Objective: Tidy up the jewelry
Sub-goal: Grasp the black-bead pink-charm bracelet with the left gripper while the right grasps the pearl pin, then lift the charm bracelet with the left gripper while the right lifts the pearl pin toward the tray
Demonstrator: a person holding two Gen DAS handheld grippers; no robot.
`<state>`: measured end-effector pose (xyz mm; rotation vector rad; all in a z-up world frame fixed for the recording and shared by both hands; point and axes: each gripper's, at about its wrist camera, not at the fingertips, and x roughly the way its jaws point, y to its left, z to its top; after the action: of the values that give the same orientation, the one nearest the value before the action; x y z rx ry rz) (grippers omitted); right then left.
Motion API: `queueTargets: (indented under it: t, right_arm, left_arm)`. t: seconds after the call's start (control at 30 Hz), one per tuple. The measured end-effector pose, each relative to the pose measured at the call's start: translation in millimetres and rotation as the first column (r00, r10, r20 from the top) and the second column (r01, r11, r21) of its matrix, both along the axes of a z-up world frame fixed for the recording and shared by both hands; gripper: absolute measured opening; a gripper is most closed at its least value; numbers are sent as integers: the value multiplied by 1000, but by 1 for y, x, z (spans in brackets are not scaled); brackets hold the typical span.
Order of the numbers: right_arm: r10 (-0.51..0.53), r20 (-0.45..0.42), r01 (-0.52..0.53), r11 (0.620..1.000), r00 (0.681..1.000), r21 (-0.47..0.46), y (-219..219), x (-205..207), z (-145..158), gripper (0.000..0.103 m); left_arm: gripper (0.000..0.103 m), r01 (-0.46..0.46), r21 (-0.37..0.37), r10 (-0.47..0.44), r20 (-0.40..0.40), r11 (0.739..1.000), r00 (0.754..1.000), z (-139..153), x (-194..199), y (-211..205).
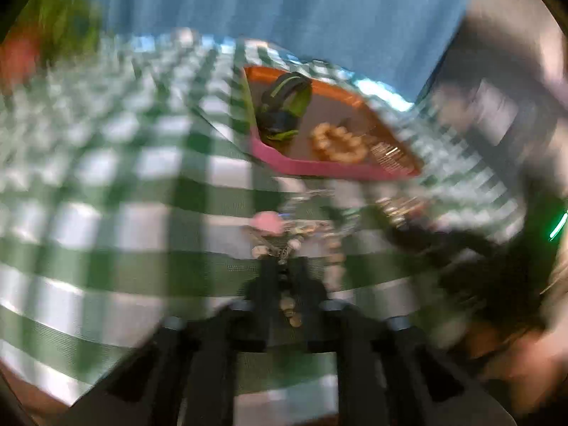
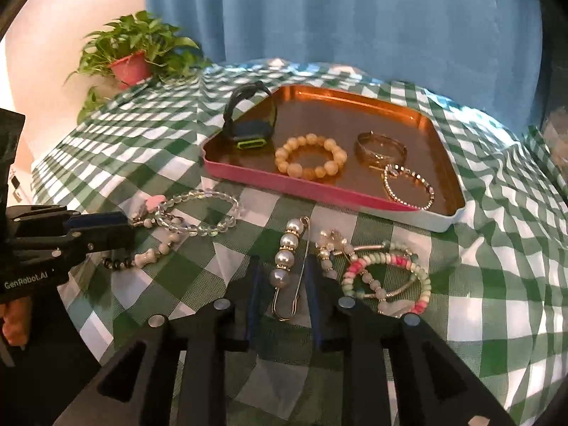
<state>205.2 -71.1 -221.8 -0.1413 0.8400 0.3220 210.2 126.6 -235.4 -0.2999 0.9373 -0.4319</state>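
On the far left of the table (image 2: 117, 177), under its green-checked cloth, we see one potted plant (image 2: 133, 60), clear of the work. Next, our left gripper (image 2: 129, 222) is clenched at the near end of a charm bracelet (image 2: 156, 252) with white bone-shaped beads and a pink piece; it seems to pinch that strand, which lies beside one clear bead bracelet (image 2: 202, 214). The left wrist view is too blurred to confirm the pinch. We judge the grip is low and at the end so the strand can be dragged free without tangling its neighbour.

In the middle, our right gripper (image 2: 282, 284) has its jaws slightly apart astride one pearl pin (image 2: 287, 269), pads not yet pressing, probably lined up along its length for a firm pinch. Just right of it lies a tangle of pink, white and green bead bracelets (image 2: 387, 284); we cannot count them surely.

Behind, the pink-rimmed tray (image 2: 284, 179) holds four sorted pieces, spaced apart so none snag: one watch (image 2: 248, 120), one amber bead bracelet (image 2: 310, 156), one gold bangle (image 2: 381, 149), one thin chain bracelet (image 2: 408, 186). Several pieces on the cloth are not yet in the tray.
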Motion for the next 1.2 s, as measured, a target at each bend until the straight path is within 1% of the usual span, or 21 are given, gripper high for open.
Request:
queueTargets:
  t: [0.03, 0.1, 0.17, 0.2, 0.3, 0.33, 0.47, 0.5, 0.57, 0.6, 0.63, 0.67, 0.73, 0.8, 0.87, 0.9, 0.93, 1.0, 1.03, 1.1, 1.2]
  right_arm:
    - [11, -15, -10, 999, 1000, 34, -2, -2, 0, 11]
    - [43, -40, -39, 995, 998, 91, -3, -9, 1, 10]
    - [60, -39, -57, 995, 997, 77, -3, -23, 1, 10]
    - [63, -39, -60, 995, 997, 73, -3, -28, 1, 10]
    - [52, -30, -49, 996, 998, 72, -9, -44, 5, 10]
    - [43, -27, -41, 997, 999, 72, -12, -47, 6, 10]
    - [25, -26, -24, 999, 999, 49, -15, -48, 5, 10]
    - [24, -25, -23, 999, 999, 42, -15, -47, 4, 10]
    - [25, -26, -24, 999, 999, 30, -11, -45, 2, 10]
    - [25, -26, -25, 999, 999, 27, -10, -44, 2, 10]
    - [23, -20, -22, 999, 1000, 23, -10, -43, 2, 10]
    - [23, -19, -22, 1000, 1000, 22, -8, -41, 2, 10]
    - [19, -9, -19, 1000, 1000, 13, -6, -39, 1, 11]
    - [16, 5, -16, 1000, 1000, -3, -3, -37, -1, 11]
    - [21, 18, -21, 1000, 1000, -22, 0, -34, -1, 13]
    - [24, 24, -23, 999, 999, -30, 1, -33, -2, 13]
    - [24, 25, -24, 999, 999, -30, 2, -31, -2, 14]
    - [22, 17, -21, 1000, 1000, -16, 0, -28, -1, 14]
    - [17, 13, -17, 1000, 1000, -7, -2, -28, -1, 9]
    - [10, 2, -10, 999, 1000, 32, -8, -30, 1, 9]
    - [5, 16, -6, 998, 1000, 69, -16, -44, 9, 9]
  left_arm:
    - [0, -24, -49, 25, 16, 999, 1000, 9, -1, 6]
    - [0, -32, -50, 37, 105, 998, 994, 34, -9, 7]
    - [0, -24, -68, 36, 180, 997, 983, 56, -20, 7]
    - [0, -19, -70, 32, 191, 997, 981, 59, -22, 6]
    - [0, -16, -27, 20, 157, 1000, 987, 45, -25, 1]
    - [0, -7, -2, 7, 121, 1000, 993, 34, -24, -1]
    - [6, -26, 126, 19, 55, 992, 998, 11, -22, -5]
    - [10, -16, 129, 10, 48, 991, 999, 9, -21, -5]
    - [23, -15, 114, 9, 48, 993, 999, 8, -19, -3]
    - [38, -17, 117, 12, 46, 993, 999, 7, -18, -4]
    - [48, -17, 118, 12, 44, 993, 999, 5, -16, -5]
    - [49, -13, 116, 9, 39, 993, 999, 3, -15, -7]
    - [49, 0, 126, -6, 47, 992, 999, 1, -13, -12]
    - [47, 8, 165, -20, 73, 986, 997, -1, -11, -19]
    - [29, 5, 277, -35, 106, 961, 994, -1, -11, -30]
    - [12, -2, 365, -52, 137, 931, 989, -3, -12, -38]
    - [8, 18, 376, -77, 144, 926, 987, -3, -12, -42]
    - [8, 31, 317, -70, 115, 948, 991, -2, -10, -38]
    - [8, 33, 279, -63, 99, 960, 993, -2, -10, -34]
    - [8, 37, 194, -55, 87, 980, 995, 4, -16, -27]
    - [8, 61, 138, -75, 104, 989, 992, 14, -30, -26]
